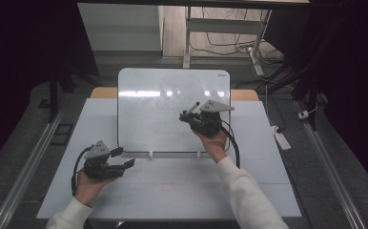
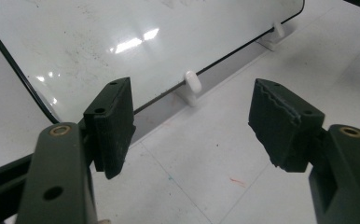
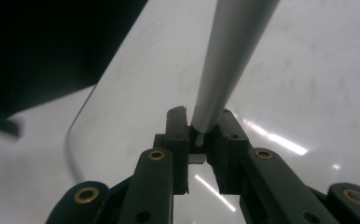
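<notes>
Right gripper [image 1: 190, 116] up over the whiteboard [image 1: 172, 90], clamped tight on a grey marker [image 3: 229, 60] that sticks out past the jaw tips and angles away over the board. Left gripper [image 1: 123, 158] hanging off the board's near-left corner, jaws spread wide with nothing between them. Straight ahead of those open jaws: the board's bottom edge and one of its little white clip feet [image 2: 190, 84], sitting on the white table [image 1: 172, 186]. Faint red smudge [image 2: 238, 181] on the table just in front of the left gripper.
</notes>
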A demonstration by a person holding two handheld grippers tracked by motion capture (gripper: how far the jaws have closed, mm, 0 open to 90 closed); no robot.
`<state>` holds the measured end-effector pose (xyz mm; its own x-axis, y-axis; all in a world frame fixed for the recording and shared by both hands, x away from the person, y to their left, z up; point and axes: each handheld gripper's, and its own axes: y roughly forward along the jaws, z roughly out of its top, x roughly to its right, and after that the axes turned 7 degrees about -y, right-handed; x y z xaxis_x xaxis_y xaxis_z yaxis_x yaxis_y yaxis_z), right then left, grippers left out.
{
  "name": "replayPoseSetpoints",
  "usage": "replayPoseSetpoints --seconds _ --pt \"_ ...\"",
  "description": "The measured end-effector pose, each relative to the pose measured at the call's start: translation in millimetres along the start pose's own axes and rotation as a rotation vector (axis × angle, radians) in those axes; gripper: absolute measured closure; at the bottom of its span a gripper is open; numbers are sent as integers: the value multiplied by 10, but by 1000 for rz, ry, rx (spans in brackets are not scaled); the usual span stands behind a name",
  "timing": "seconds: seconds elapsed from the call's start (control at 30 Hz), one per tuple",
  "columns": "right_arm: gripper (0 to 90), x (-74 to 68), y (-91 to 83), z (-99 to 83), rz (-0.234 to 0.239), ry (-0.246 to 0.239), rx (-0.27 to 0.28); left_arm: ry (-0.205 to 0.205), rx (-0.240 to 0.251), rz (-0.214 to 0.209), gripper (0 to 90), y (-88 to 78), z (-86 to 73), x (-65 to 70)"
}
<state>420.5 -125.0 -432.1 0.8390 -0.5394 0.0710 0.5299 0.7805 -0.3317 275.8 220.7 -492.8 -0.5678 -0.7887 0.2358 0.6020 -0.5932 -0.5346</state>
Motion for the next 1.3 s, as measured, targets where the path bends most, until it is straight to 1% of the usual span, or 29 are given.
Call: replayPoseSetpoints --seconds 0.07,0.17,0.27,0.4,0.47,0.53,0.6,0.7,0.8,0.9,1.0,1.1,1.2,1.3 --pt "776 -85 -147 -80 29 -14 -19 1 3 3 322 9 -3 8" --pt "775 -206 -334 -189 77 -22 -47 2 11 6 324 13 -7 24" --pt "775 -273 -431 -288 116 1 -63 9 20 11 324 3 -8 36" --pt "775 -348 -505 -405 154 11 -82 7 38 19 324 -23 -8 36" --pt "775 -375 -505 -447 175 22 -95 4 46 22 325 -32 -7 33" --pt "775 -410 -496 -472 182 9 -112 8 50 27 325 -39 -9 40" --pt "775 -438 -474 -496 201 12 -120 12 52 30 325 -44 -10 47" --pt "775 -495 -422 -528 222 0 -141 17 57 34 325 -50 -8 65" --pt "775 -553 -402 -540 227 -25 -156 19 59 32 325 -50 -4 72" --pt "774 -580 -392 -544 234 -27 -160 23 57 31 325 -41 -1 82" --pt "774 -593 -366 -552 249 -16 -161 31 58 27 325 -33 10 107" --pt "774 -602 -346 -561 256 -16 -168 50 89 21 337 -61 25 160" --pt "775 -604 -330 -562 265 -6 -163 66 117 3 339 -71 82 242" --pt "774 -611 -309 -566 274 4 -162 97 121 -11 340 -39 150 340"
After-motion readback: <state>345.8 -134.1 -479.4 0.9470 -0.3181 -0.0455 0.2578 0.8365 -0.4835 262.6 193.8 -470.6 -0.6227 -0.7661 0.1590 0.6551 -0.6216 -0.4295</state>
